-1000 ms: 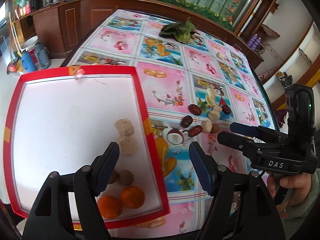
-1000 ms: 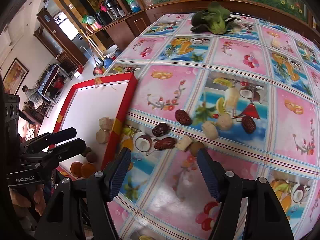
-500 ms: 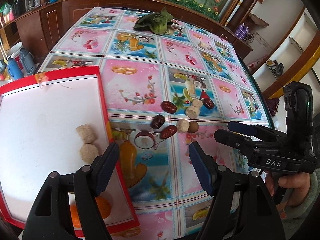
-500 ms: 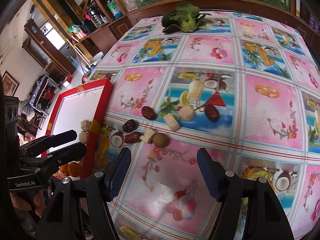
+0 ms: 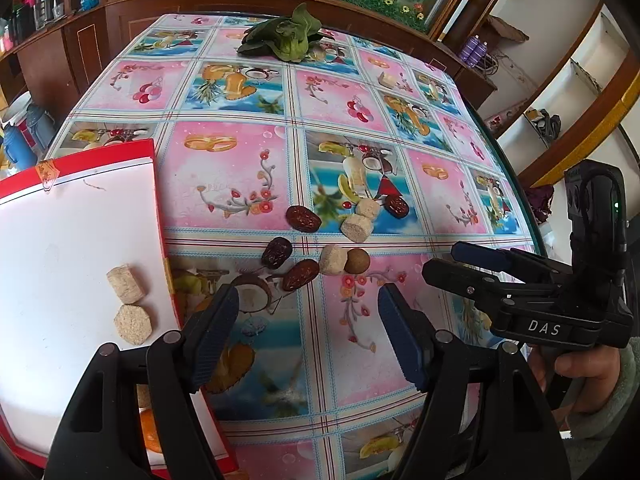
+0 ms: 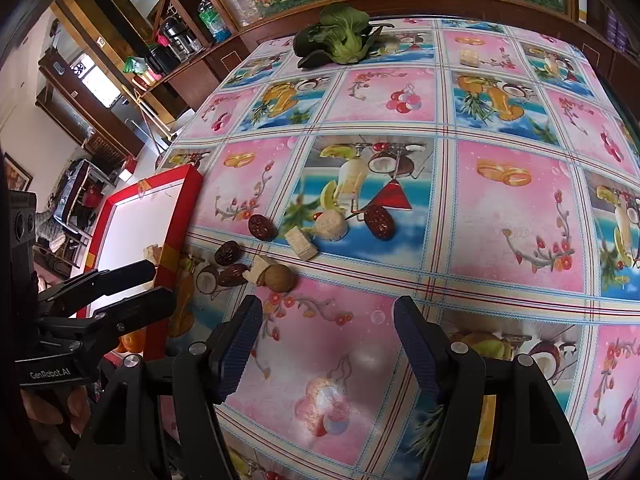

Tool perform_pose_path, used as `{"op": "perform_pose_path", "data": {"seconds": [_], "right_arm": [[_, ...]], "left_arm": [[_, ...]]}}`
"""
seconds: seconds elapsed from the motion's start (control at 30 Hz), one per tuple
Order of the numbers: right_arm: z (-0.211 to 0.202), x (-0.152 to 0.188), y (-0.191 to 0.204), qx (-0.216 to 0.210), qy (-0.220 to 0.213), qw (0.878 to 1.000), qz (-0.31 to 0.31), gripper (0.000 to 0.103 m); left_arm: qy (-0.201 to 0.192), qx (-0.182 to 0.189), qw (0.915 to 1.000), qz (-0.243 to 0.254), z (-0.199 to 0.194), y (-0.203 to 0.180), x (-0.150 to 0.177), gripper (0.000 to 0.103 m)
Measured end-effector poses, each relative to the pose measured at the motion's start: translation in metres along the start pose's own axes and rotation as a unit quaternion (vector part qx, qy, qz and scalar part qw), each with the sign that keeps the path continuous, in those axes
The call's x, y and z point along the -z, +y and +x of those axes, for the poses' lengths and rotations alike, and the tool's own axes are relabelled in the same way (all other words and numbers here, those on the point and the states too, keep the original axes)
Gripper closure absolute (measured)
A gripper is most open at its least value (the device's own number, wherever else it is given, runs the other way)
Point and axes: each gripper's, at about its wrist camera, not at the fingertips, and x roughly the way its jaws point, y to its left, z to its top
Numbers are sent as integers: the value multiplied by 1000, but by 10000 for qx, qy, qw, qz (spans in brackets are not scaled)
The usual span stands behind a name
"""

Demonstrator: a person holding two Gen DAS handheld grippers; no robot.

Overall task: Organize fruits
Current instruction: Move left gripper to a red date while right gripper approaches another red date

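Loose fruit lies on the patterned tablecloth: several dark dates (image 5: 303, 217), beige chunks (image 5: 356, 228) and a round brown fruit (image 5: 357, 260). My left gripper (image 5: 306, 308) hangs open and empty just short of this pile. To its left is the red-rimmed white tray (image 5: 156, 184), holding two beige pieces (image 5: 127, 278) and an orange (image 5: 150, 432) half hidden behind my finger. In the right wrist view the right gripper (image 6: 327, 316) is open and empty, a little short and right of the brown fruit (image 6: 280, 278) and dates (image 6: 233, 275). The left gripper (image 6: 158, 282) shows over the tray rim (image 6: 188, 200).
A leafy green vegetable (image 5: 286, 38) lies at the far end of the table, with a pale chunk (image 6: 469, 56) near it. A wooden cabinet runs behind the table. The table's right edge (image 5: 516, 184) drops to shelves. A hand (image 5: 580, 372) holds the right gripper (image 5: 442, 259).
Both grippers have shifted right across the table, away from the tray and towards the loose pile. The tray has slid to the left of both views. Jaws stand as before.
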Motion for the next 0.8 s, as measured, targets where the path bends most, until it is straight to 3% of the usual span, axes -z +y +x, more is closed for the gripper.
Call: {"op": "perform_pose_path", "data": {"seconds": [0.63, 0.8], "right_arm": [[4, -8, -23, -56, -18, 9999, 123, 34], [9, -16, -20, -136, -2, 9999, -61, 47]], "left_arm": [[110, 2, 9993, -367, 9, 19, -3, 31], [148, 28, 9995, -272, 10, 14, 2, 31]]}}
